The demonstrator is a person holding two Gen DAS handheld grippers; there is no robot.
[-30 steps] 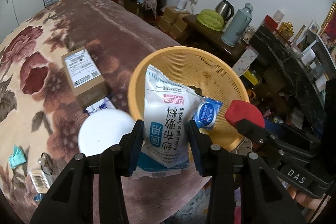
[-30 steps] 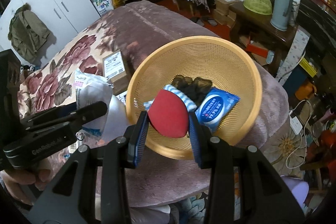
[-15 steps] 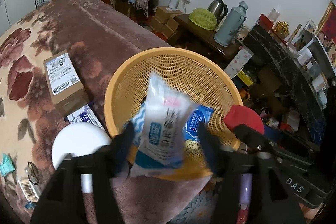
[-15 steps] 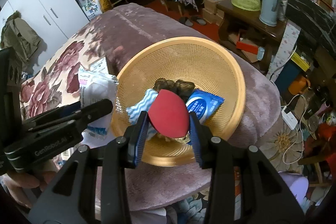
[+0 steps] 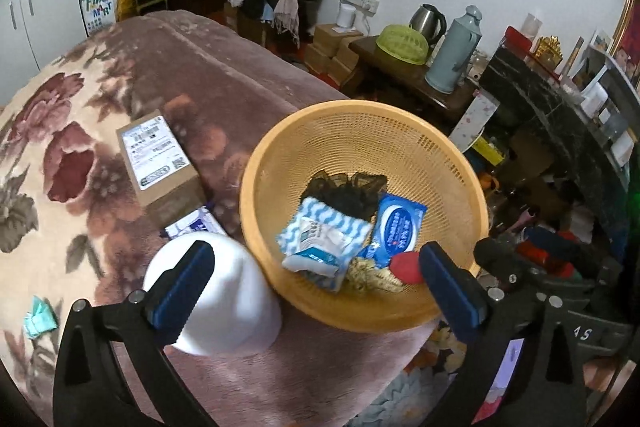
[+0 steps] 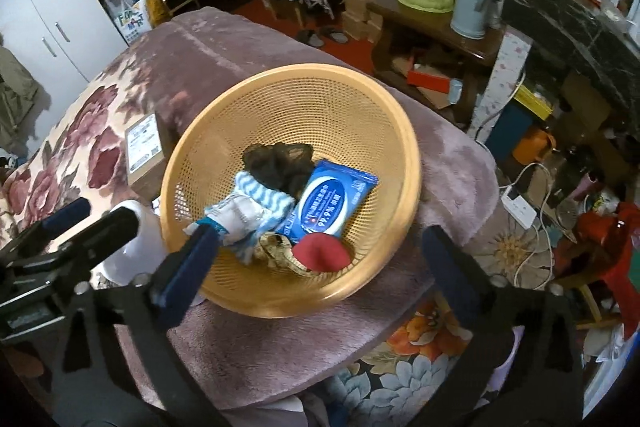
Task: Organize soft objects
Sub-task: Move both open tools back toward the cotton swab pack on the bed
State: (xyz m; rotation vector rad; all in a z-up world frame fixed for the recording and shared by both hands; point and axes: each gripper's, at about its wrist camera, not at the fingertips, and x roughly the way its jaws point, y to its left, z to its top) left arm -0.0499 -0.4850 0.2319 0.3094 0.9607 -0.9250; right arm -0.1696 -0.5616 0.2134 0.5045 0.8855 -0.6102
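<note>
A bed (image 5: 248,83) is filling most of both views, wearing a plush mauve blanket (image 6: 224,39) with large red and cream flowers toward its left side. An orange mesh basket (image 5: 452,163) is sitting on the blanket near the bed's corner. A cardboard box (image 5: 160,163) with a white label is lying just left of the basket. A white round container (image 5: 236,291) is standing in front of the box, just beside the basket's rim. A blue and white packet (image 5: 200,225) is peeking out between box and container. A small teal scrap (image 5: 38,319) is lying far left.
</note>
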